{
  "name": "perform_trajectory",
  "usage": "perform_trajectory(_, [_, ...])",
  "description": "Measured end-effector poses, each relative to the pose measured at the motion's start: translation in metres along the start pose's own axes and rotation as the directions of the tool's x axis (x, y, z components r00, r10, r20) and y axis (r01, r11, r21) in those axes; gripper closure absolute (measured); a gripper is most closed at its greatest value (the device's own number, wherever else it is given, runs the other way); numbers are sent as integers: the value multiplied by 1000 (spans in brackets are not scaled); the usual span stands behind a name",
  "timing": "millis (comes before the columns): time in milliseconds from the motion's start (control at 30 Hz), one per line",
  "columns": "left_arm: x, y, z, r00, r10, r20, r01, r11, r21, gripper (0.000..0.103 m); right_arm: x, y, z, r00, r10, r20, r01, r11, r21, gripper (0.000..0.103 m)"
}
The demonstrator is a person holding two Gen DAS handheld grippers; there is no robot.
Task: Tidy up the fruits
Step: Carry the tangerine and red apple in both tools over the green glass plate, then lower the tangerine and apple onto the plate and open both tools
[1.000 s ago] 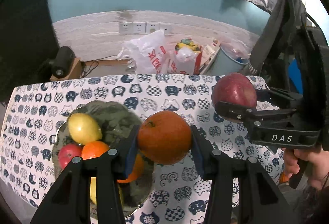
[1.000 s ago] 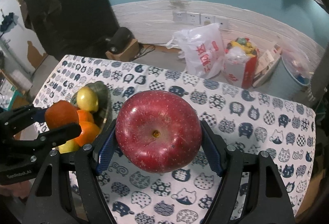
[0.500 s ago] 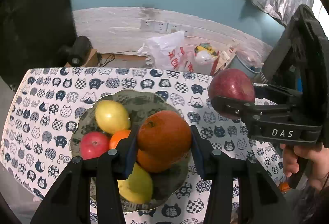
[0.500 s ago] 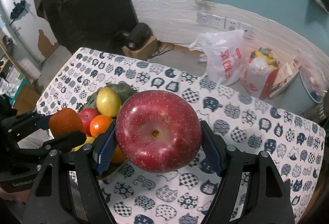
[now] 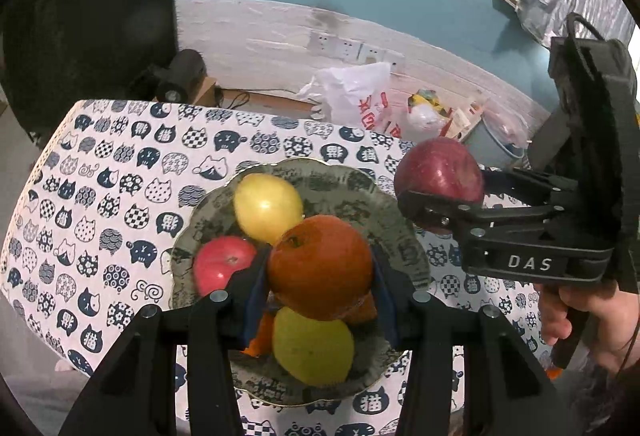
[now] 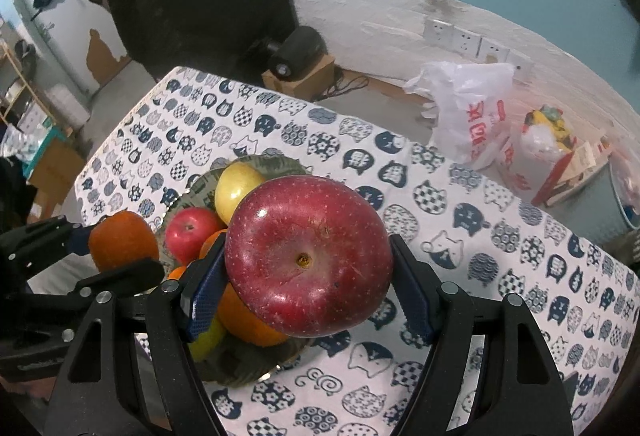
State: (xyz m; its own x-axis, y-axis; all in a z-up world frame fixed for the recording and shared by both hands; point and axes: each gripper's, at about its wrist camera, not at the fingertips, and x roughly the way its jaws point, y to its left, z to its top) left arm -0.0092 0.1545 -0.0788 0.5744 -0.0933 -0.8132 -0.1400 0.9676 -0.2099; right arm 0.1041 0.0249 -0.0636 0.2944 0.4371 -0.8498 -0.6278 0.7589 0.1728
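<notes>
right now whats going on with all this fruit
A person is loading a plate on the table. The left gripper is shut on an orange above the plate, and the right gripper is shut on a big red apple beside it. Lemons, a small apple and another orange already lie on the plate.

In the left wrist view, the held orange (image 5: 320, 266) covers the middle of the plate (image 5: 400, 232) and most of an orange-coloured fruit (image 5: 262, 336) beneath. The person's hand (image 5: 592, 316) is cut off at the lower right edge.

In the right wrist view, the dark red apple (image 6: 308, 256) hides much of the plate's near side.
</notes>
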Motion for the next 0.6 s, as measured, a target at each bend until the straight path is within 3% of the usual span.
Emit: perform_trajectory(600, [9,30,-7,1000,9,-24,-10,998,-54,55,56,23,7,996,34,-83,-36,999,-15,27])
